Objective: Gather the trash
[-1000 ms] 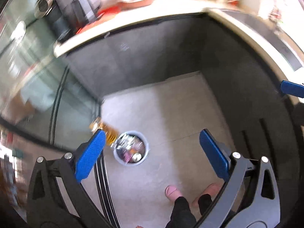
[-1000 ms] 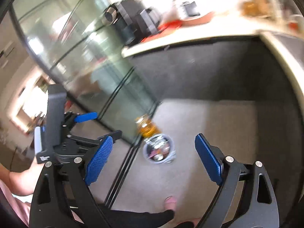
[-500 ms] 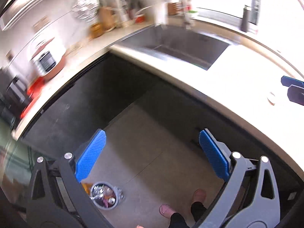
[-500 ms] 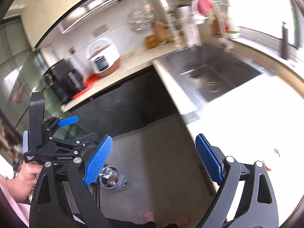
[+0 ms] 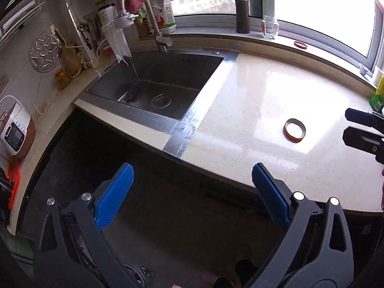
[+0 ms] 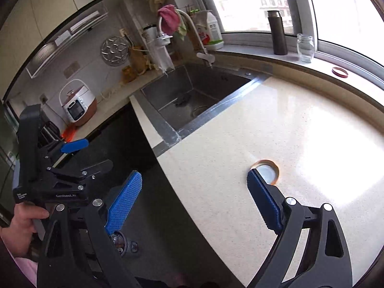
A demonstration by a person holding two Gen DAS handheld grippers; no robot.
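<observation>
You are holding both hand-held grippers wide open and empty. The left hand-held gripper is hanging over the dark gap in front of the bench, its fingers short of the bench edge. The right hand-held gripper is sitting further in, with its right pad already over the bench top.

The likely piece of trash, a brown-rimmed lid, is lying flat on the bench, alone, well to the right of the sink. In the right wrist view the lid is showing just beyond the tip of the right pad, partly hidden by it, so it is lying ahead and slightly right of that gripper's centre line. From the left hand-held gripper it is lying well ahead and off to the right. The right one is clearly the nearer.

The lid is round, so it is offering no long axis to line up with; only its low, flat profile matters. The bin is standing on the floor below, by the left pad in the right wrist view.
</observation>
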